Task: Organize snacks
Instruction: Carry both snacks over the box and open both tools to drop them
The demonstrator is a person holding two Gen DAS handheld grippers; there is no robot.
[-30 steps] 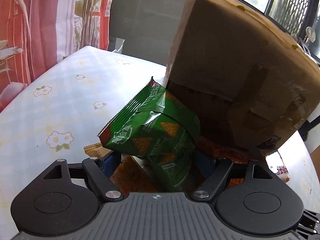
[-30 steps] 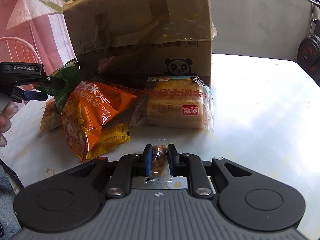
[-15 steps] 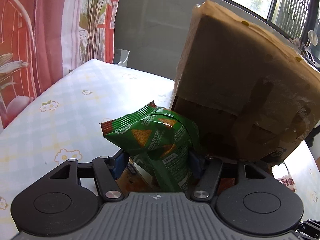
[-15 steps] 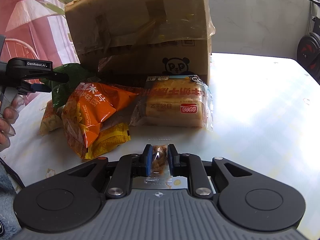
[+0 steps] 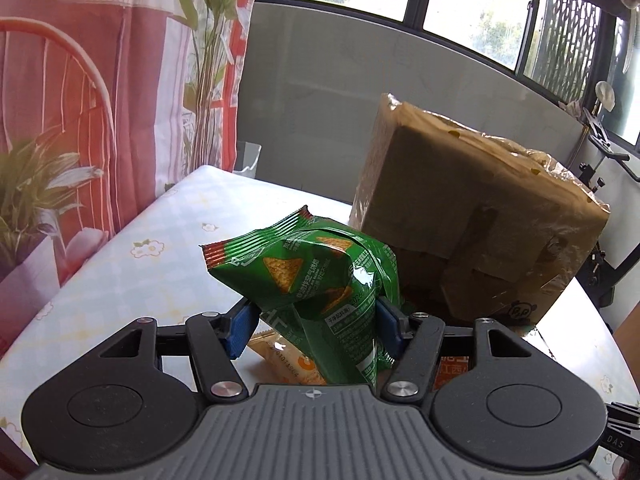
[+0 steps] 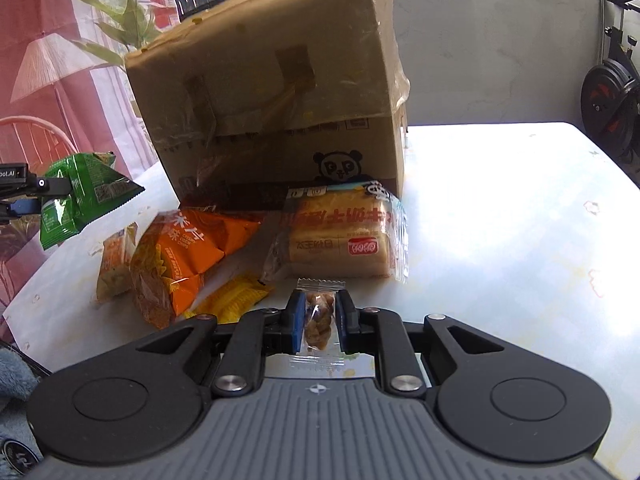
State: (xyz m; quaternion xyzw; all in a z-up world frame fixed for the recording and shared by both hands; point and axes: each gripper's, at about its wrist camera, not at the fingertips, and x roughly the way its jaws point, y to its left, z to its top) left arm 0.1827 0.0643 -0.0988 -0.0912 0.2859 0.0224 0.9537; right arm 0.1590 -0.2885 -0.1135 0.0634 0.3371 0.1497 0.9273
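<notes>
My left gripper (image 5: 314,326) is shut on a green chip bag (image 5: 316,276) and holds it in the air above the table, left of the cardboard box (image 5: 472,216). In the right wrist view the green chip bag (image 6: 86,196) hangs at the far left. My right gripper (image 6: 318,320) is shut on a small clear packet of brown snack (image 6: 318,314), in front of the bread loaf pack (image 6: 340,240). An orange chip bag (image 6: 180,256), a yellow packet (image 6: 232,296) and a pale orange packet (image 6: 114,264) lie on the table.
The cardboard box (image 6: 276,92) with a panda print stands at the back of the white flowered table (image 6: 500,220), its taped flap hanging over the snacks. An exercise bike (image 6: 612,88) is at the far right. A curtain (image 5: 120,80) hangs to the left.
My left gripper has lifted the green chip bag higher, away from the table and the other snacks. My right gripper has risen slightly, still shut on the small packet.
</notes>
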